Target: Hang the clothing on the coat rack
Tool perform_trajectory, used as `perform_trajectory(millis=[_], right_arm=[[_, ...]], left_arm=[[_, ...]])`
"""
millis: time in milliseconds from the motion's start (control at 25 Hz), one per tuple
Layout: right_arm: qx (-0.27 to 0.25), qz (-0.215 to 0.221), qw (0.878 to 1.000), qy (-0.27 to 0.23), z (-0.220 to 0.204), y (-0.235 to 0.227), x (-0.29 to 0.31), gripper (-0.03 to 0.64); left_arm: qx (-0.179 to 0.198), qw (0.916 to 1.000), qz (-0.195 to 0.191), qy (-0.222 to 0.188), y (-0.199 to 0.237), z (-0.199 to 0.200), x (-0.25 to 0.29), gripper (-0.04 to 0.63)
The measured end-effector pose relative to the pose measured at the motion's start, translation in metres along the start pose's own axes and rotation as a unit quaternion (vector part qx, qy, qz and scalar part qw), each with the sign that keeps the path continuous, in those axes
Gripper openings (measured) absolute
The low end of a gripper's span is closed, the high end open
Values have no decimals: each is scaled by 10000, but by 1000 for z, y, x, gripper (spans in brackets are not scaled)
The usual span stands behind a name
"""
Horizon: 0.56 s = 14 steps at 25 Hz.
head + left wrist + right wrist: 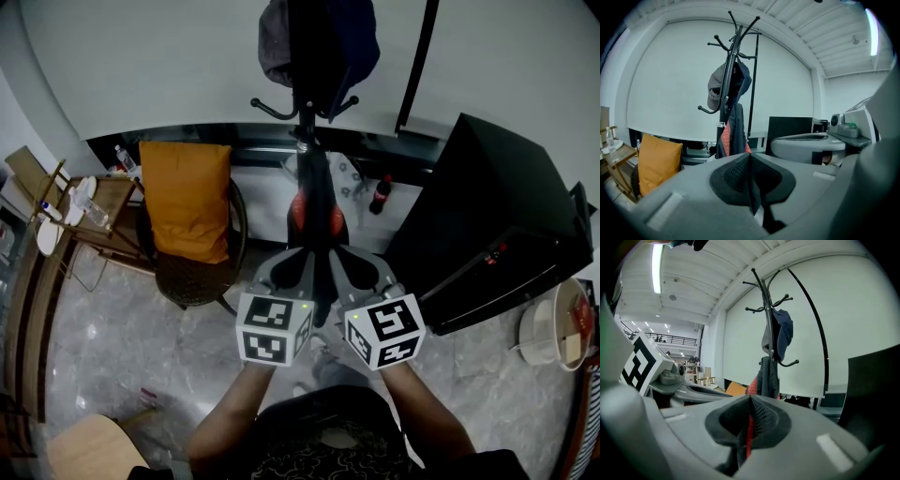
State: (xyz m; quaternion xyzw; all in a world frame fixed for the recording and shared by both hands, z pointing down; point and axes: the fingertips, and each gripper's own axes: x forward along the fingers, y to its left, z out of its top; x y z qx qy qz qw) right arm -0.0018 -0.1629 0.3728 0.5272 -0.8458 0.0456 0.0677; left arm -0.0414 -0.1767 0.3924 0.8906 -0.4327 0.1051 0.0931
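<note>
While the jacket point(315, 212) hangs down, the left tool point(750, 158) and right tool point(750, 401) each clamp its cloth.

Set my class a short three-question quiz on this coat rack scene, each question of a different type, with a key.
1. True or false: the left gripper is open and empty.
2. What colour is the cushion on the chair? A orange, B blue, C green.
3. Fill in: a grey ____ hangs high on the coat rack.
Key: 1 false, since it and the right gripper are each shut on the jacket; 2 A; 3 cap.
</note>
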Motion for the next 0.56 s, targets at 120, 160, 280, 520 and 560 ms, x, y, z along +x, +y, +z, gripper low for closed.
perform_trajectory(millis=[120, 160, 280, 520, 560], right_arm=[[5, -21, 10000, 0, -1, 0, -3, 2], [10, -30, 10000, -2, -1, -1, -4, 2], [25, -42, 10000, -11, -2, -1, -7, 2], [29, -38, 10000, -9, -3, 0, -11, 2], [28, -38, 10000, -13, -3, 0, -12, 2]], left_arm=[[-10, 10000, -14, 11, -3, -1, -1, 6], [-10, 10000, -21, 16, -4, -2, -1, 6], [-8, 10000, -36, 21, -7, -3, -3, 6], [0, 10000, -45, 25, -10, -3, -4, 6], [1, 10000, -46, 24, -11, -3, -4, 6]])
